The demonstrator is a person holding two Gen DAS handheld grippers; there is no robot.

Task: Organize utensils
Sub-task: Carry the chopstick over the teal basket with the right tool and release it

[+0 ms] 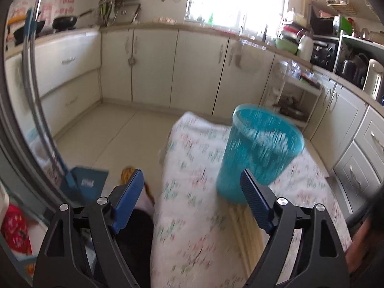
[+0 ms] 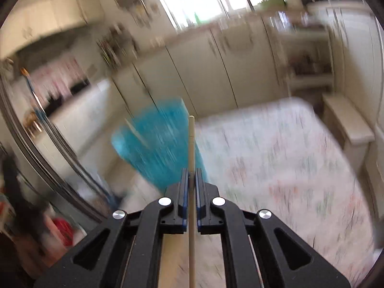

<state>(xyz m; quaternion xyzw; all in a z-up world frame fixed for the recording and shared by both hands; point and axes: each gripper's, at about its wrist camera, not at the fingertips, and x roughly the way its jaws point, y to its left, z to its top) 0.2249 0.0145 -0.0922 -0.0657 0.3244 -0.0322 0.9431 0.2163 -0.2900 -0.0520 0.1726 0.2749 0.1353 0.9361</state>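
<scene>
No legible text, label or number anywhere, both views motion-blurred.

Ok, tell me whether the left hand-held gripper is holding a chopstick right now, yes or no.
No: the left hand-held gripper is spread wide open with nothing between its fingers, while the chopsticks lie on the tablecloth below.

So the work surface is a small table covered in a white floral cloth, sitting in the middle of a tiled kitchen floor. On the cloth there's a see-through teal plastic basket standing upright toward the far end, and a bunch of pale wooden chopsticks lying flat just in front of it, near end toward the camera. It's all pretty blurry.
</scene>
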